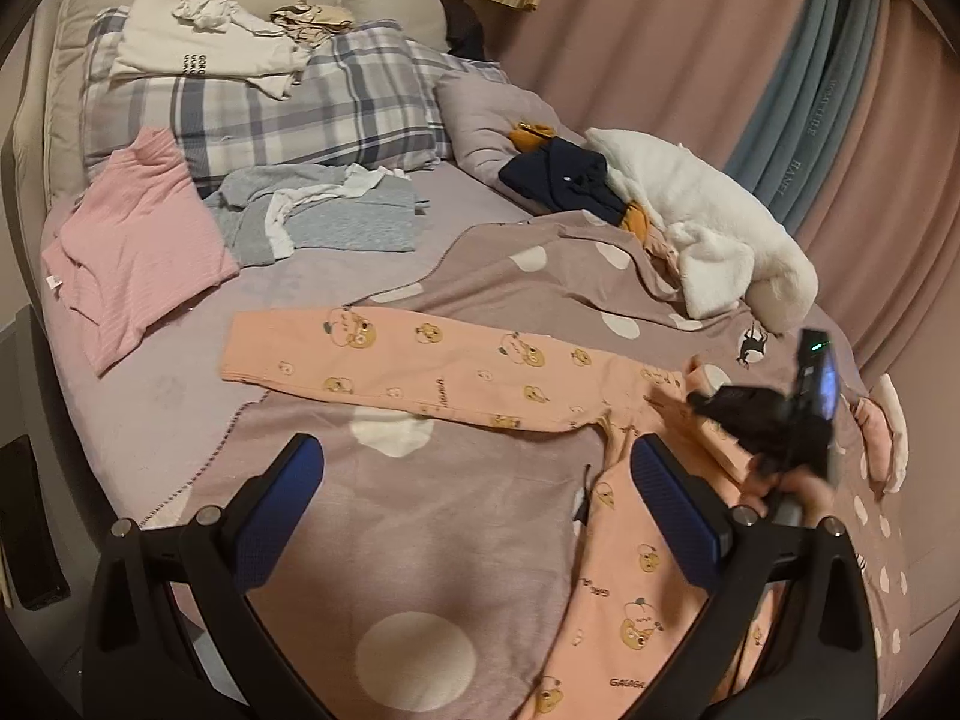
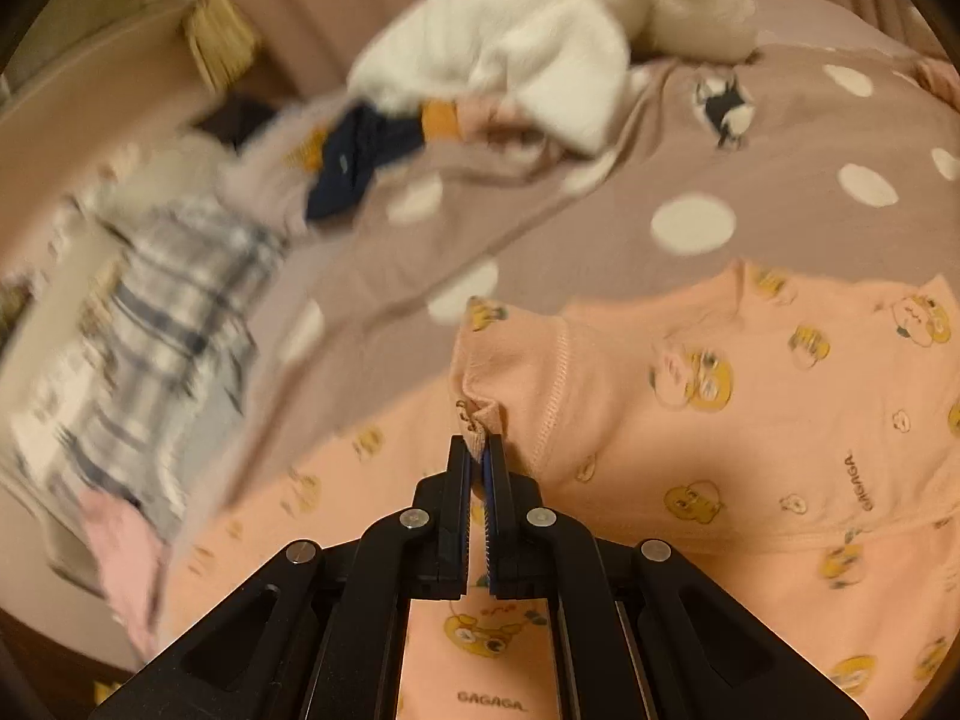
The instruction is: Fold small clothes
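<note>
A peach pair of small trousers with bear prints (image 1: 420,372) lies spread on the dotted mauve blanket (image 1: 432,516), one leg stretched left, the other running toward the camera. My left gripper (image 1: 474,468) is open and empty, hovering above the blanket beside the crotch. My right gripper (image 2: 479,447) is shut on a bunched edge of the peach trousers (image 2: 720,420), lifting it slightly. The right gripper also shows in the left wrist view (image 1: 774,420), at the right end of the trousers.
On the bed lie a pink top (image 1: 132,240), a grey garment (image 1: 324,216), a plaid pillow (image 1: 270,102) with white clothes (image 1: 204,42), a navy garment (image 1: 564,180) and a white fleece (image 1: 702,222). Curtains (image 1: 780,60) hang behind.
</note>
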### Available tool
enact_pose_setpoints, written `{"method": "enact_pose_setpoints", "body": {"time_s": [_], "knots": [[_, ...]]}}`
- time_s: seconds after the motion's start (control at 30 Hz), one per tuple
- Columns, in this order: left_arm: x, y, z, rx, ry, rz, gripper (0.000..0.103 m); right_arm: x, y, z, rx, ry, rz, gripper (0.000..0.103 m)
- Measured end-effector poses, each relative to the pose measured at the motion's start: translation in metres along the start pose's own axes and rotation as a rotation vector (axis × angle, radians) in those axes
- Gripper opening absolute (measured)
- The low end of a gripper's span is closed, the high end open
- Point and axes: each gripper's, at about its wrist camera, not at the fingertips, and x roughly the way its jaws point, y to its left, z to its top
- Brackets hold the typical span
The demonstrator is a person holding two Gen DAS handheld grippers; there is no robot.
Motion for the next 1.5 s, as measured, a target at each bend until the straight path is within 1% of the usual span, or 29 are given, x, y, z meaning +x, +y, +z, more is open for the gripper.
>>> {"method": "enact_pose_setpoints", "body": {"time_s": [0.1,0.2,0.23,0.27,0.3,0.33,0.37,0.43,0.53,0.6,0.7,0.73,0.77,0.83,0.9,0.97,1.07,1.13,1.2,1.3,1.37,1.43,1.5], "knots": [[0.002,0.003,0.001,-0.010,0.002,0.012,0.102,0.013,0.000,-0.009,-0.006,0.060,0.008,0.002],[0.004,0.004,0.002,-0.018,0.015,-0.009,0.102,0.019,0.002,-0.012,-0.006,0.091,0.010,0.004],[0.004,0.004,0.002,-0.017,0.017,-0.014,0.102,0.020,0.004,-0.013,-0.023,0.108,0.020,0.007],[0.004,0.003,0.002,-0.013,0.018,-0.016,0.102,0.021,0.008,-0.013,-0.040,0.123,0.024,0.013],[0.005,0.003,0.001,-0.011,0.017,-0.013,0.102,0.020,0.011,-0.013,-0.057,0.137,0.043,0.016],[0.006,0.002,0.001,-0.007,0.014,-0.004,0.102,0.020,0.015,-0.014,-0.064,0.147,0.071,0.023],[0.006,0.002,0.001,-0.004,0.012,0.007,0.102,0.019,0.018,-0.015,-0.069,0.149,0.088,0.026],[0.008,0.001,0.000,0.005,0.012,0.019,0.102,0.019,0.027,-0.017,-0.088,0.144,0.093,0.027],[0.010,0.003,0.000,-0.002,0.019,0.004,0.102,0.020,0.034,-0.019,-0.111,0.154,0.079,0.028],[0.008,0.005,0.001,-0.019,0.004,0.002,0.102,0.022,0.036,-0.021,-0.113,0.170,0.089,0.028],[0.003,0.007,0.001,-0.031,-0.035,0.004,0.102,0.023,0.041,-0.023,-0.123,0.182,0.098,0.037],[0.002,0.008,0.002,-0.032,-0.043,0.007,0.102,0.023,0.043,-0.024,-0.132,0.182,0.089,0.043],[0.001,0.009,0.002,-0.034,-0.047,0.011,0.102,0.022,0.045,-0.024,-0.139,0.180,0.080,0.045],[0.000,0.011,0.003,-0.037,-0.053,0.017,0.102,0.019,0.050,-0.025,-0.160,0.175,0.079,0.045],[-0.001,0.013,0.003,-0.037,-0.055,0.023,0.102,0.016,0.055,-0.026,-0.180,0.173,0.099,0.046],[-0.002,0.014,0.003,-0.032,-0.063,0.028,0.102,0.012,0.059,-0.028,-0.193,0.169,0.119,0.051],[-0.005,0.013,0.003,-0.017,-0.086,0.031,0.102,0.002,0.063,-0.029,-0.195,0.161,0.157,0.054],[-0.008,0.012,0.002,-0.003,-0.102,0.037,0.102,-0.007,0.065,-0.031,-0.206,0.150,0.183,0.057],[-0.009,0.010,0.002,0.018,-0.115,0.049,0.102,-0.020,0.068,-0.033,-0.229,0.120,0.189,0.060],[-0.009,0.008,0.001,0.046,-0.123,0.068,0.102,-0.038,0.072,-0.038,-0.276,0.078,0.188,0.065],[-0.008,0.007,0.001,0.054,-0.114,0.074,0.102,-0.050,0.073,-0.043,-0.321,0.045,0.156,0.072],[-0.007,0.007,0.000,0.047,-0.104,0.064,0.102,-0.063,0.069,-0.049,-0.344,0.009,0.121,0.073],[-0.007,0.006,0.000,0.040,-0.101,0.051,0.102,-0.075,0.061,-0.054,-0.346,-0.005,0.117,0.073]]}}
